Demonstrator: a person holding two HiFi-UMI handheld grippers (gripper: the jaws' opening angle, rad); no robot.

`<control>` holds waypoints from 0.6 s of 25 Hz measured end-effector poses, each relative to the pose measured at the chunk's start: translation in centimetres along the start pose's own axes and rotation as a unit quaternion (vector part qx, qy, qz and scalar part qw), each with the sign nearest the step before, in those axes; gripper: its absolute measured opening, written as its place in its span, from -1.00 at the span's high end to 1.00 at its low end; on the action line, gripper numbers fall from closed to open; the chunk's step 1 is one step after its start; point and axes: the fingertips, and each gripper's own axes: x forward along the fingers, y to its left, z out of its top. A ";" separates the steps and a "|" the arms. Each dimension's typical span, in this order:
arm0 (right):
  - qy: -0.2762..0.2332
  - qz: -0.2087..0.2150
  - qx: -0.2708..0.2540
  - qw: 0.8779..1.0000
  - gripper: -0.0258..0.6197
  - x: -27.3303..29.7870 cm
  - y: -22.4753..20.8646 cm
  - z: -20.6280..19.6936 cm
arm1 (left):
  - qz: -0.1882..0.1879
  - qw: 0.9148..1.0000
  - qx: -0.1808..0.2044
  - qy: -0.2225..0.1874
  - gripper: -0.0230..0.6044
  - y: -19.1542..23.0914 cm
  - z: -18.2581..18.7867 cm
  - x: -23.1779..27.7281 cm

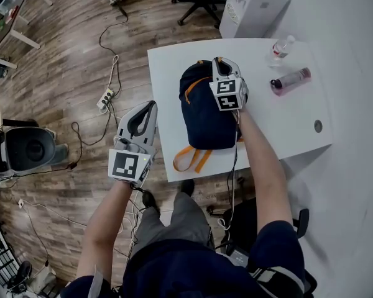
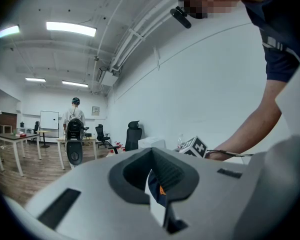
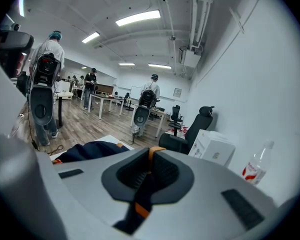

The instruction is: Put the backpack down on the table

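Right claw [image 1: 219, 61] clamped on the strap [image 3: 142, 191] of the backpack [image 1: 206, 110] — bag rests on worktop [image 1: 280, 126]. Left claw [image 1: 154, 103] closed, empty — off the worktop's left edge.

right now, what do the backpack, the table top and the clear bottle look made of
backpack: soft woven fabric, likely nylon or polyester. It looks matte navy, slumps and creases, and has orange webbing straps.
table top: smooth white laminate or painted board, judging by its flat, uniform face. The core isn't visible.
clear bottle: probably thin plastic, given the see-through body with a printed label.
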 end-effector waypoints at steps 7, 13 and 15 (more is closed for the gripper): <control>0.000 0.010 0.012 1.000 0.78 -0.5 -0.2 -0.2 | -0.007 1.000 -0.003 -0.014 0.92 -0.2 0.4 -0.3; 0.002 0.026 0.019 0.999 0.19 -0.9 0.1 -0.5 | -0.006 1.000 -0.009 -0.020 0.92 -0.5 1.0 -0.3; 0.009 0.029 0.007 1.000 0.19 -1.1 0.2 -0.7 | -0.007 1.000 -0.009 -0.021 0.92 -0.6 1.0 -0.3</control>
